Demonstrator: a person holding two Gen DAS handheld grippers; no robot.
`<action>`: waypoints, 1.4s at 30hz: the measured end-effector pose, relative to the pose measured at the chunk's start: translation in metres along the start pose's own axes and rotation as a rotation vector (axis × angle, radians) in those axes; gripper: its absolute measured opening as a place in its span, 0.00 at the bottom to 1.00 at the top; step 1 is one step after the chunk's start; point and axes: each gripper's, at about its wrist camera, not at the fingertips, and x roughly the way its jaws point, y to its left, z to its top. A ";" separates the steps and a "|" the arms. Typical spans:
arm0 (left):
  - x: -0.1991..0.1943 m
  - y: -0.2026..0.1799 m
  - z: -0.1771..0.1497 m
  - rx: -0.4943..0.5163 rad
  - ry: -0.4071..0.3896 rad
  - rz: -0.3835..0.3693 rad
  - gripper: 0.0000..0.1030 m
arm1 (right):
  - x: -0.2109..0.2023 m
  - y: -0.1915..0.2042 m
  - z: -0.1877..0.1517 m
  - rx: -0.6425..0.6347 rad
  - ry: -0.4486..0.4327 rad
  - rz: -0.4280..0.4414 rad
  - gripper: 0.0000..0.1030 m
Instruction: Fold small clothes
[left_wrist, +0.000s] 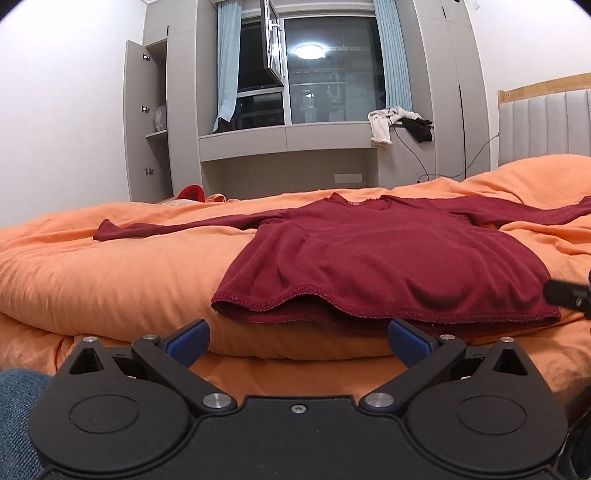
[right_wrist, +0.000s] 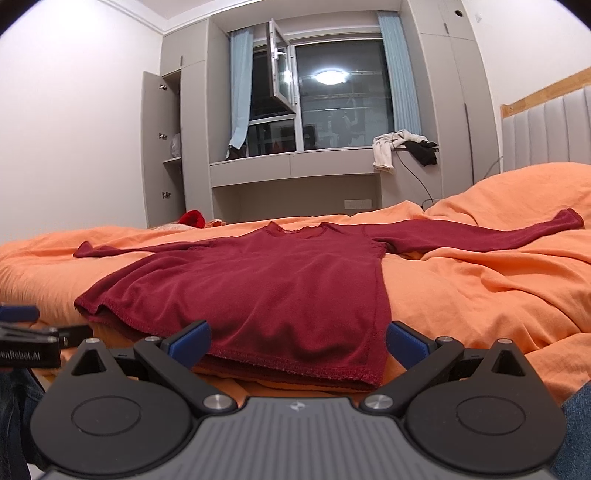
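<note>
Both tongs, left (left_wrist: 297, 341) and right (right_wrist: 297, 343), gape empty at the hem of the maroon top (left_wrist: 384, 258) spread flat on the bed (left_wrist: 110, 266), where a pinch could snag the soft orange quilt too.

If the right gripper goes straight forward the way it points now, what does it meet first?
Most likely the bottom hem of the dark red long-sleeved knit shirt, lying flat on the orange duvet. The right gripper is open with the hem's right part between its fingers; depth is uncertain.
</note>
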 end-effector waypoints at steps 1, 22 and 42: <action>0.001 0.000 0.000 0.001 0.008 0.000 1.00 | 0.001 -0.001 0.000 0.003 0.006 -0.005 1.00; 0.046 0.004 0.039 -0.151 0.180 -0.162 1.00 | 0.035 -0.090 0.071 0.179 0.091 -0.003 1.00; 0.214 -0.051 0.139 0.008 0.160 -0.123 1.00 | 0.128 -0.259 0.145 0.429 -0.009 -0.547 1.00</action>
